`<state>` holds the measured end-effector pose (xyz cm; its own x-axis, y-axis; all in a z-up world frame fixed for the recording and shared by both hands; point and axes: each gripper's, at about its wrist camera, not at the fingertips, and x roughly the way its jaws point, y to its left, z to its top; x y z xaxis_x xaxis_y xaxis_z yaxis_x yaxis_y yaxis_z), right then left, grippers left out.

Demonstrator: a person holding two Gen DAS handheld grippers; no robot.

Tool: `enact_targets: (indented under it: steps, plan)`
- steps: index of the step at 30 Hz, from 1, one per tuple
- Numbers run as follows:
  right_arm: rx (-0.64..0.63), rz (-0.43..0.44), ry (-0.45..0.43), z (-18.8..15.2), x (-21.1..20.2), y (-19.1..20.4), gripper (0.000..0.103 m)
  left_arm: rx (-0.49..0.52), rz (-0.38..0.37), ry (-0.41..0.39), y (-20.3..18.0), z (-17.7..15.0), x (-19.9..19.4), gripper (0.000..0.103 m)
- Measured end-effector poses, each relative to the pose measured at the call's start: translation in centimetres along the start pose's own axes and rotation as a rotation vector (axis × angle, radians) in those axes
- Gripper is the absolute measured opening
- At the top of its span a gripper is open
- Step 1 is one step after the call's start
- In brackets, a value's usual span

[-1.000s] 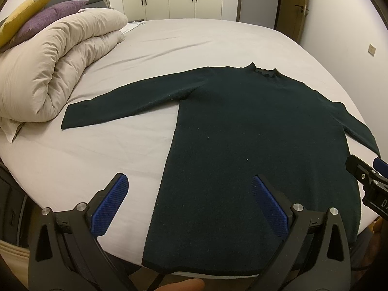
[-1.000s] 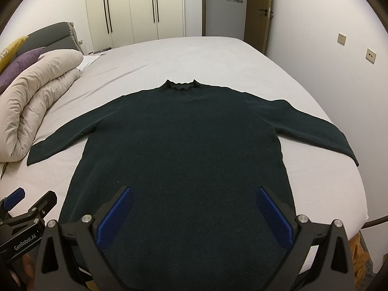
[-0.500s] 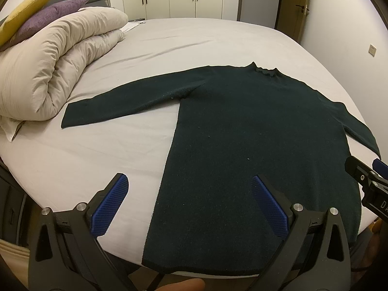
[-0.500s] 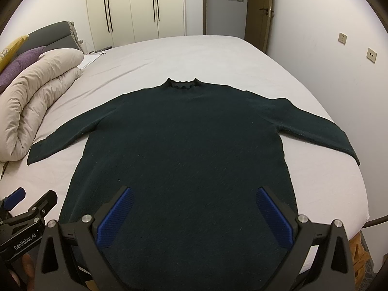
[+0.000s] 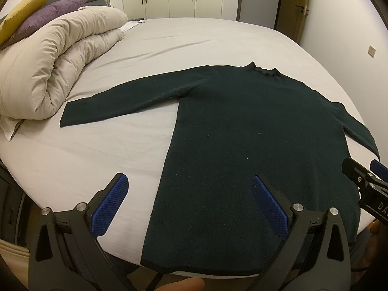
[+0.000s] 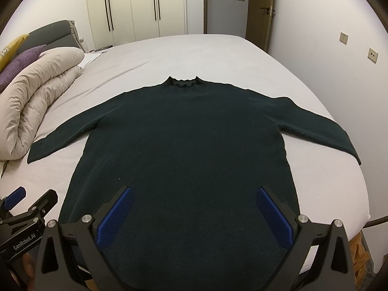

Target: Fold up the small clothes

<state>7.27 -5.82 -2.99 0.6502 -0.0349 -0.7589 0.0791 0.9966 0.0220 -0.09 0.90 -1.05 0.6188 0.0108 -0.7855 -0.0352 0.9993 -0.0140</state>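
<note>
Sweater (image 6: 184,145) lay flat on bed (image 5: 194,38), sleeves spread | left hand-held gripper (image 5: 189,203) and right hand-held gripper (image 6: 194,213) both wide, empty, above hem | step: folding not begun | next: probably pinch a sleeve.

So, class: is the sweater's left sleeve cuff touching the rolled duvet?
Apart. In the left wrist view, a strip of bare sheet shows between the sleeve cuff and the rolled duvet; the right wrist view shows the same gap.

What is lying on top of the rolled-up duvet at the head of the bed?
A purple cushion rests on the beige duvet, with a yellow cushion leaning above it. Their lower parts are hidden behind the duvet, so whether anything else lies there cannot be seen.
</note>
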Motion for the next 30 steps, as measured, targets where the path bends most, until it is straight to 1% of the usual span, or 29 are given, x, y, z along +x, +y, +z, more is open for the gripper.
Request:
enact_targets:
  steps: [12,20,24,26,30]
  plan:
    - [-0.009,-0.005,0.018,-0.1,0.3,0.6,0.103,-0.019,-0.008,0.003,0.5,0.0,0.8,0.103]
    - [-0.018,-0.006,0.036,-0.1,0.8,0.8,0.103,-0.045,-0.011,0.010,1.6,0.0,2.0,0.103]
    - [-0.032,0.001,0.046,0.1,1.5,1.3,0.103,-0.106,-0.059,0.021,3.4,0.3,3.1,0.103]
    - [-0.042,0.006,0.054,0.4,2.1,1.7,0.103,-0.162,-0.098,0.018,5.2,0.6,4.0,0.103]
    - [-0.067,0.021,0.065,1.1,3.1,2.7,0.103,-0.249,-0.119,-0.011,9.2,1.4,5.5,0.103]
